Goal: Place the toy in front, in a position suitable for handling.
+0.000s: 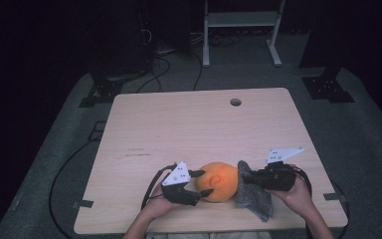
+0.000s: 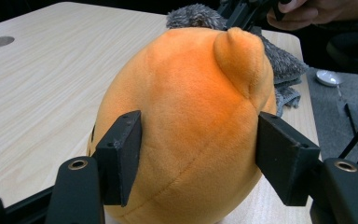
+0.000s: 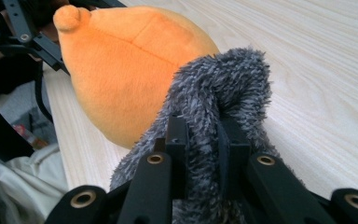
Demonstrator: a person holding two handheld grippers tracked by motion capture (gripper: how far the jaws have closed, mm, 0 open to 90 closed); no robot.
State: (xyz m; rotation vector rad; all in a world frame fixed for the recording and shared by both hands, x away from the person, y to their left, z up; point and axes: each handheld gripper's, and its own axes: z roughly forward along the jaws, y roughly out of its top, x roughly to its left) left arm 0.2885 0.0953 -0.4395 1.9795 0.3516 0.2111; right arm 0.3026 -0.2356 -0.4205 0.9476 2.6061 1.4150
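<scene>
A round orange plush toy with a small ear sits on the light wooden table near its front edge. My left gripper reaches in from the left, and its two pads press on the toy's sides. A grey fuzzy cloth rests against the toy's right side. My right gripper is shut on an upper fold of that cloth, and the rest of the cloth drapes down to the table.
A round hole sits near the table's far edge. Beyond the table a white metal frame stands on the grey floor, with black stand bases and cables around the table.
</scene>
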